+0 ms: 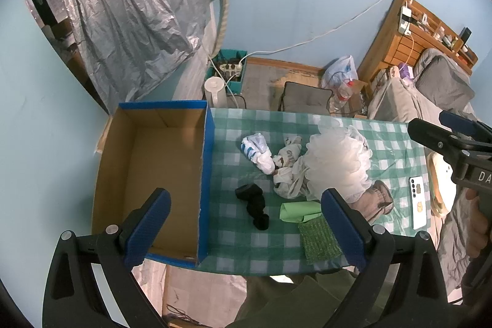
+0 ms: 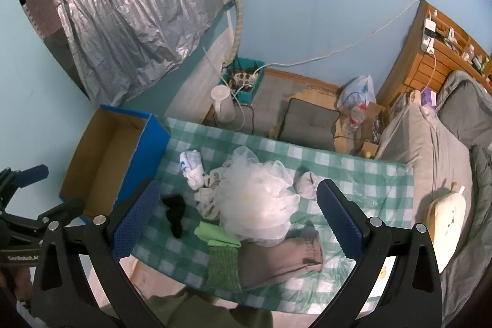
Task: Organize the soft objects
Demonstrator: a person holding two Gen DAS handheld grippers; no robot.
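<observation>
An empty cardboard box (image 1: 153, 162) with blue sides stands at the left end of a green checked table (image 1: 246, 232); it also shows in the right wrist view (image 2: 104, 152). On the cloth lie a white mesh pouf (image 1: 338, 162) (image 2: 258, 202), a black sock (image 1: 253, 205) (image 2: 175, 212), a blue-and-white sock (image 1: 256, 151) (image 2: 192, 166), a patterned white cloth (image 1: 287, 171), a light green cloth (image 1: 299, 211) (image 2: 216, 234), a green scrub pad (image 1: 319, 240) (image 2: 223, 269) and a brown cloth (image 2: 283, 260). My left gripper (image 1: 246, 231) is open above the near edge. My right gripper (image 2: 236, 220) is open above the pile.
A white phone (image 1: 418, 203) lies at the table's right end. A bed with grey bedding (image 2: 430, 162) and a cream plush (image 2: 446, 217) is on the right. A grey cushion (image 2: 310, 123), a white fan (image 2: 223, 103) and bottles (image 2: 353, 116) stand on the floor behind.
</observation>
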